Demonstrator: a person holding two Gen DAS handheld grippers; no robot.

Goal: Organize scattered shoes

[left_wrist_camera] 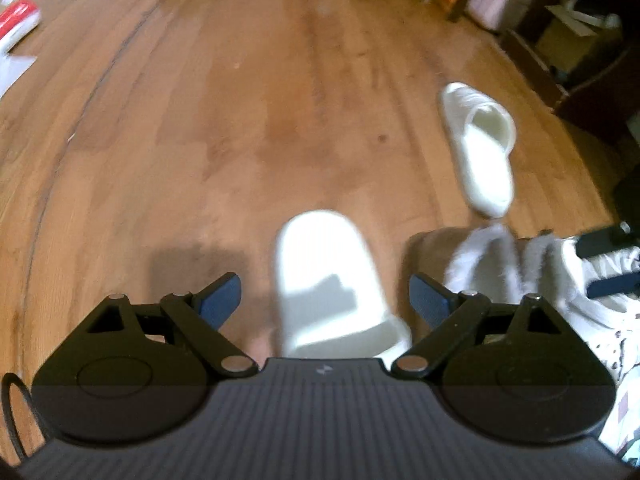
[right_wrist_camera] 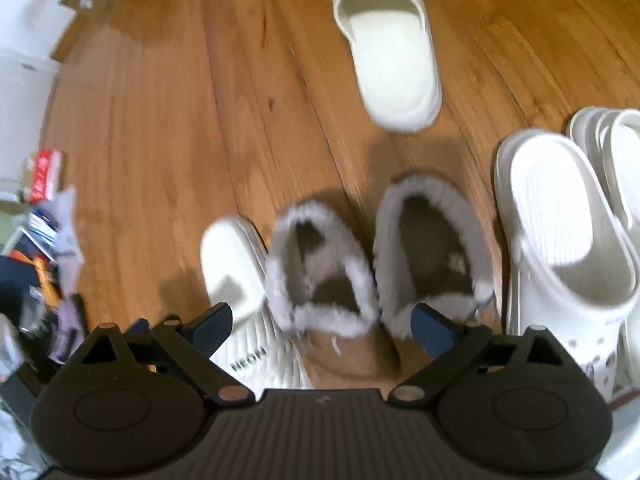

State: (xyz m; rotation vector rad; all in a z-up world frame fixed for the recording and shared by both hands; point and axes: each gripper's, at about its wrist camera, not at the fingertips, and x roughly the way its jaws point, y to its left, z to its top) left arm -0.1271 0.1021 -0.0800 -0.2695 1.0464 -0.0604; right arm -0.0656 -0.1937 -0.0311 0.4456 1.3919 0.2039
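My left gripper (left_wrist_camera: pixel 326 300) is open above a white slide (left_wrist_camera: pixel 320 276) that lies on the wood floor between its fingers; the pads do not touch it. A second cream slide (left_wrist_camera: pixel 480 148) lies farther off to the right. My right gripper (right_wrist_camera: pixel 322 330) is open over a pair of brown fur-lined slippers (right_wrist_camera: pixel 320 276), standing side by side. The white slide (right_wrist_camera: pixel 236 272) sits just left of them. The cream slide (right_wrist_camera: pixel 390 48) lies alone ahead. A pair of white clogs (right_wrist_camera: pixel 560 240) stands at the right.
Dark furniture (left_wrist_camera: pixel 580 60) with boxes stands at the far right of the left wrist view. A red-and-white package (left_wrist_camera: pixel 16 20) lies at the far left. Loose papers and clutter (right_wrist_camera: pixel 44 220) crowd the left edge of the right wrist view. Bare wood floor (left_wrist_camera: pixel 240 120) stretches ahead.
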